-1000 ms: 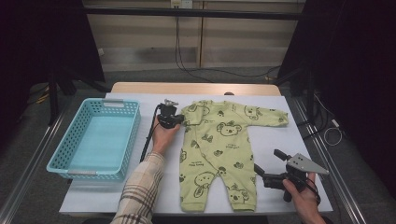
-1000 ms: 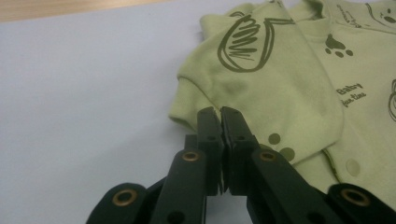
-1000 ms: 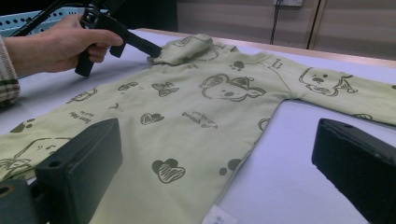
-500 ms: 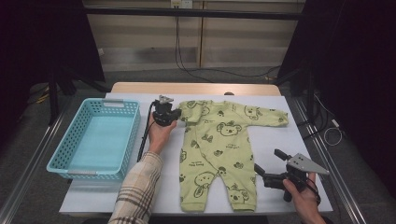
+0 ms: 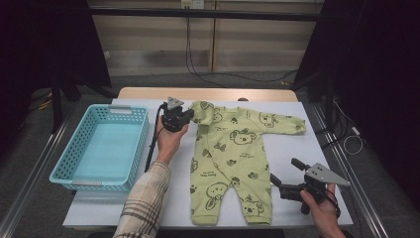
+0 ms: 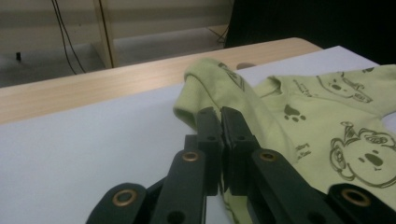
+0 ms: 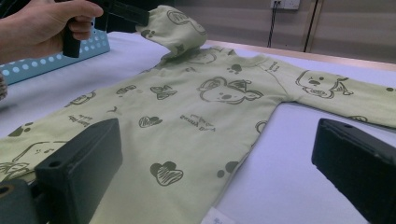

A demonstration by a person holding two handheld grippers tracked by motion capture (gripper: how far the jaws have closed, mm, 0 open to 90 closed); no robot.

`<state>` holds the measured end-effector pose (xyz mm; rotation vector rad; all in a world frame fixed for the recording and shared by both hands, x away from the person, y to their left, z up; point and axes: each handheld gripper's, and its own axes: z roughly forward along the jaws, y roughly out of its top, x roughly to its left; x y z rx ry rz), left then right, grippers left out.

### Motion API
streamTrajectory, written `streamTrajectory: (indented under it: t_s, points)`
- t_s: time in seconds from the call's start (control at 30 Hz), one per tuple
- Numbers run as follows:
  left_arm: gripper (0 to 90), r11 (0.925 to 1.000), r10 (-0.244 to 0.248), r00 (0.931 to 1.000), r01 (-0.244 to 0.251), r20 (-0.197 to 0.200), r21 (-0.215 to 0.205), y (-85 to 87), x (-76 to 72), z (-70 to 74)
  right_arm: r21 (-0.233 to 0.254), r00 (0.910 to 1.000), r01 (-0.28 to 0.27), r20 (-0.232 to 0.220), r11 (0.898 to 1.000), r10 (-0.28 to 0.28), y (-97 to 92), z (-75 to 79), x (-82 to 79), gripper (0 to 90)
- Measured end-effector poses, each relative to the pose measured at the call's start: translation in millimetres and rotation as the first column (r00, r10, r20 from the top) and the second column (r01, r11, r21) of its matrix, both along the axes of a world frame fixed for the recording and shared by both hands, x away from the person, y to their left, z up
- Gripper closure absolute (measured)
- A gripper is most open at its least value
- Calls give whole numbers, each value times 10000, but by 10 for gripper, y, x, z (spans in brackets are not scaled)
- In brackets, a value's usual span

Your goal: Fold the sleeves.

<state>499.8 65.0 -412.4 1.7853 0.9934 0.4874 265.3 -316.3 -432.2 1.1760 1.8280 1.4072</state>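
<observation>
One soft, light romper (image 5: 230, 158): your left hand-held gripper (image 5: 184, 118) pinches its sleeve (image 6: 205, 86); right hand-held gripper (image 5: 277, 184) gapes empty; take the far sleeve cuff next.

One green romper (image 5: 233, 158) lies on the table. One blue basket (image 5: 74, 171) sits beside it. Two grippers, left (image 5: 189, 115) and right (image 5: 275, 179).

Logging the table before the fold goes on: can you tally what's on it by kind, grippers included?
Green baby romper: 1
Blue plastic basket: 1
Handheld grippers: 2, the left gripper shut on the romper's sleeve, the right gripper open near a leg
Total: 4
</observation>
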Motion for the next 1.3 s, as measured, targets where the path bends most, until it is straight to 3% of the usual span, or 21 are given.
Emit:
streamTrajectory:
  t_s: [0.3,0.33,0.97,1.3]
  points:
    - [874,9992,-299,9992,305,254,-257,-79,-51,74,-35,10000,-40,41,10000,40,13,-1,16,14]
    - [874,9992,-392,9989,393,250,-66,-77,-52,87,-22,10000,-40,19,10000,40,11,0,15,14]
    - [873,9931,-1176,9916,1175,529,60,-421,-106,156,-59,10000,-46,14,10000,47,4,-1,12,14]
    - [873,9912,-1326,9904,1324,385,53,-648,-117,133,-33,10000,-78,20,10000,78,3,2,10,13]
